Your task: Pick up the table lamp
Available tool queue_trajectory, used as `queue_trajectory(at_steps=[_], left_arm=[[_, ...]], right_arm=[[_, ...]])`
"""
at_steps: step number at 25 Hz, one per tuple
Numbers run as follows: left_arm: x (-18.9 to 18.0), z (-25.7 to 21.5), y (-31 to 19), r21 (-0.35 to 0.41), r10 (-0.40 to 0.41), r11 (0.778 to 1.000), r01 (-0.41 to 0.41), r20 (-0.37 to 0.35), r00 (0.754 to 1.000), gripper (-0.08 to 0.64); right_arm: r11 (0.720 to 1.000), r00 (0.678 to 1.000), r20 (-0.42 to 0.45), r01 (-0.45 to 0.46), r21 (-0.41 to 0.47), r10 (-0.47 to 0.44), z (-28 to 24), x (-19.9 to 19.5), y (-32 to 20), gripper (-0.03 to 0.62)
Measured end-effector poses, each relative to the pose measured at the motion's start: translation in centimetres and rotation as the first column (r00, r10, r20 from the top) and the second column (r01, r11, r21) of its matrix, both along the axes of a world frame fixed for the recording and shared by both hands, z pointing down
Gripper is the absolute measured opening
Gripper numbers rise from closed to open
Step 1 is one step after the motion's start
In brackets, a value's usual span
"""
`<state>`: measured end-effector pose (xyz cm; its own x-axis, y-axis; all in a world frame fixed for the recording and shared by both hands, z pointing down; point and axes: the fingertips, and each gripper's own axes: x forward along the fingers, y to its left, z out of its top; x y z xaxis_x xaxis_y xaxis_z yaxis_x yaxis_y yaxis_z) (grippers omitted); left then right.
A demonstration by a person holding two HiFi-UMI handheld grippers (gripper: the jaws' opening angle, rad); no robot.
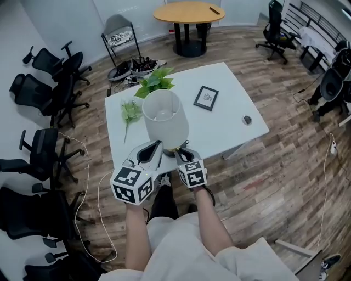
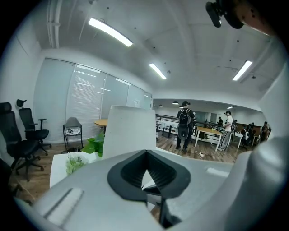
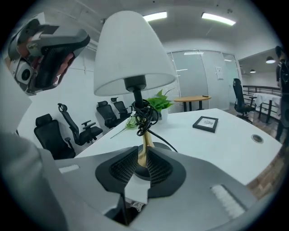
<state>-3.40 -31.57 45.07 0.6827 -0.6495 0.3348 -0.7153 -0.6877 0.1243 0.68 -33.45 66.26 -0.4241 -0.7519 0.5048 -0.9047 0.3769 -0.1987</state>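
Observation:
The table lamp has a white shade (image 1: 164,116), a thin wooden stem (image 3: 144,151) with black cord wound round it, and a dark round base (image 3: 158,146) on the white table (image 1: 230,93) near its front edge. My right gripper (image 1: 180,151) (image 3: 143,157) is shut on the stem just above the base. My left gripper (image 1: 158,144) (image 2: 145,153) is raised beside the shade (image 2: 129,131), on its left, with its jaw tips together and nothing between them. In the head view the shade hides the stem and base.
On the table lie a black picture frame (image 1: 205,97), a green potted plant (image 1: 155,81), a pale flower sprig (image 1: 130,112) and a round grommet (image 1: 247,119). Office chairs (image 1: 44,110) crowd the left. A round wooden table (image 1: 188,12) stands behind. People (image 2: 184,124) stand far off.

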Motion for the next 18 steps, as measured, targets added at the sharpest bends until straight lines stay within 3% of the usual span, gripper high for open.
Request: queue_trajectory(at_steps=[18], left_arm=[[0.6,0.1,-2.8,0.034,0.026,0.999,-0.026,-0.011,1.000,0.001]], right_arm=[[0.999,0.997,-0.076,0.031,0.012,-0.030,2.7,-2.2,-4.9,0.198]])
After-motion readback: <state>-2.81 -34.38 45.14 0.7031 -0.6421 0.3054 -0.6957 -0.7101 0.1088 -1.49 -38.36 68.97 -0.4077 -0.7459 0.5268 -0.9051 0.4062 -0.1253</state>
